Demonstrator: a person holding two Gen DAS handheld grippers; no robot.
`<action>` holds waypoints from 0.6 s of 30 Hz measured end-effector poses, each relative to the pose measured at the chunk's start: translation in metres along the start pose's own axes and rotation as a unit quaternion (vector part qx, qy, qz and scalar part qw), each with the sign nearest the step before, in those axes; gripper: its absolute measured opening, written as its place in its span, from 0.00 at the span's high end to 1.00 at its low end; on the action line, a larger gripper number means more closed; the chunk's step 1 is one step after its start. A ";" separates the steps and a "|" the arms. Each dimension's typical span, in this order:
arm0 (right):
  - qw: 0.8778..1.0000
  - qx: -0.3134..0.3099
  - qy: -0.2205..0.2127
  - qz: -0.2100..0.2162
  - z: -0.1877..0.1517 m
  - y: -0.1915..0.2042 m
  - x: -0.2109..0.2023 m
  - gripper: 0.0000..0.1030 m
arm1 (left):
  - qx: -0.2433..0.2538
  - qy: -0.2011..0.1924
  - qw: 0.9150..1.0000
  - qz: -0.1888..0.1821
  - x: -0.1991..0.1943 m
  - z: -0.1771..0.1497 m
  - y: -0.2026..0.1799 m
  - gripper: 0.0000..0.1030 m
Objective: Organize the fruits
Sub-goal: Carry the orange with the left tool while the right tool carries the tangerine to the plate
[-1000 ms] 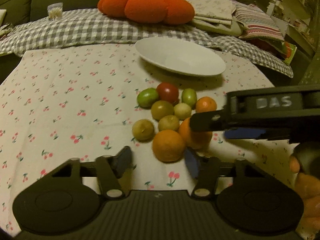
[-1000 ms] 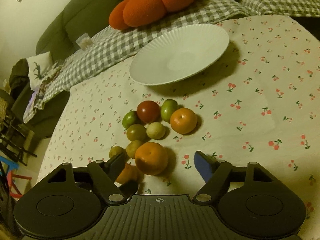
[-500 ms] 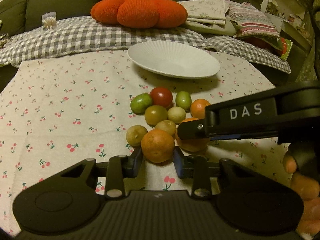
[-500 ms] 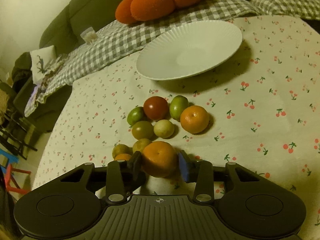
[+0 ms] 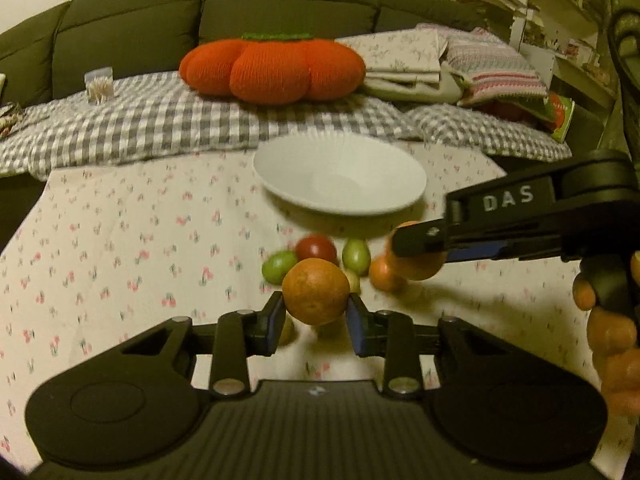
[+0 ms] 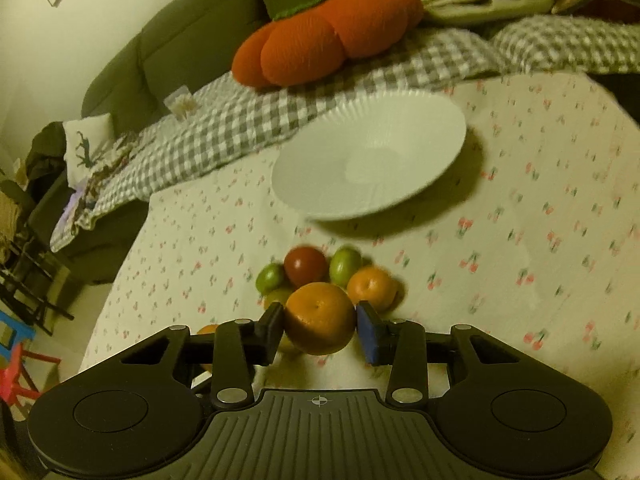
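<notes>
On a cherry-print tablecloth [image 5: 120,240], the left gripper [image 5: 316,316] is clenched on an orange [image 5: 316,291], pads pressing its two sides, the fruit lifted clear of the cloth. Its jaws have just been closing, with this orange between them. Behind it, on the cloth, sit a red fruit [image 5: 316,248] and two green fruits [image 5: 280,266], and a loose orange [image 5: 384,276] lies to the right. Beyond the pile, straight ahead of both grippers and a little higher in view, stands the empty white plate [image 5: 288,188], near the fruit but not touching it. To the right, the right gripper [image 6: 320,326] likewise grips a second orange [image 6: 320,318], its jaws also having just been closing on it. Both hands seem about equally near the plate; the likely next move is forward and over its near rim. Oranges are round, so no axis matters.
</notes>
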State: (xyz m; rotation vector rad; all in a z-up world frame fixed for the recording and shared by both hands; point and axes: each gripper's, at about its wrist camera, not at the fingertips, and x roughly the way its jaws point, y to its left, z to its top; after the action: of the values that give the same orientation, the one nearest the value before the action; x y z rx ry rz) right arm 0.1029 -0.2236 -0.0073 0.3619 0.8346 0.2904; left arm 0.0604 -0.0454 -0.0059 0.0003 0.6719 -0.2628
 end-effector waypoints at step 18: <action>0.998 -0.034 -0.034 -0.037 0.085 -0.044 0.034 0.63 | 0.062 -0.003 0.998 -0.020 0.096 0.074 -0.006 0.70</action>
State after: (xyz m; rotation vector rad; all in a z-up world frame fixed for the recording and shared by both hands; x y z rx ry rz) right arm 0.1936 -0.2671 0.0037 0.2749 0.7678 0.2352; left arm 0.1766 -0.0809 -0.0069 0.1053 0.6489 -0.3426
